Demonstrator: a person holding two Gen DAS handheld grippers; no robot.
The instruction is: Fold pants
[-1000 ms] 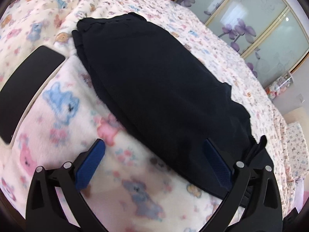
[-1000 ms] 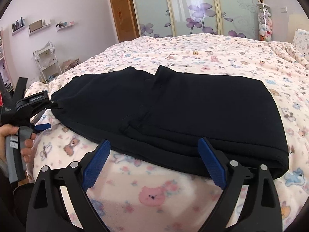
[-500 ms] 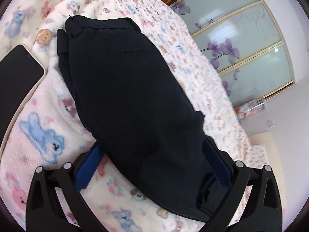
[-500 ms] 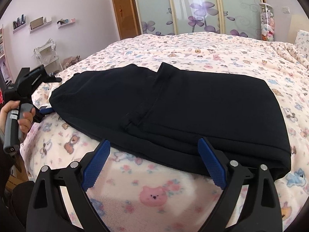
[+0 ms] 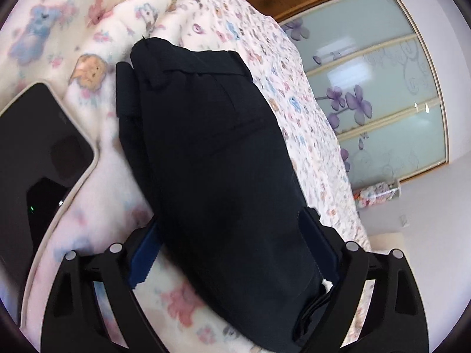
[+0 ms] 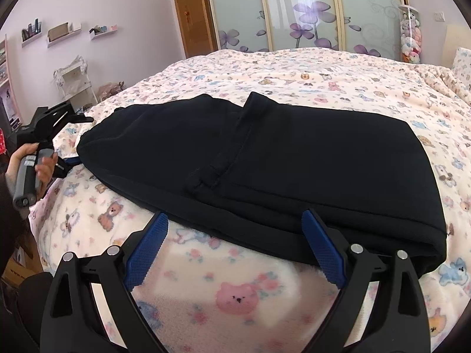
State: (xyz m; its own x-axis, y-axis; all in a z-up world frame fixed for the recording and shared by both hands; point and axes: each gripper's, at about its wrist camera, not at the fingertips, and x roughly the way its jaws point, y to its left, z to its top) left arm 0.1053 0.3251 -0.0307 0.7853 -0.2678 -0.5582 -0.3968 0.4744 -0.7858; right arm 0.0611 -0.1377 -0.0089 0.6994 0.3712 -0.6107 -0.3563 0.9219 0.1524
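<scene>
Black pants lie folded on a bed with a bear-print blanket. In the left wrist view the pants run away from me, and their near end lies between the spread blue pads of my left gripper, which is open around it. My right gripper is open at the pants' near long edge, its right pad touching the fabric. The left gripper with the hand holding it also shows at the far left of the right wrist view.
A black phone in a pale case lies on the blanket left of the pants. Sliding wardrobe doors with purple flowers stand behind the bed. Shelves and a rack stand by the left wall.
My left gripper has moved in onto the end of the pants and tilted; the fabric now lies between its pads. The right gripper has barely moved.
</scene>
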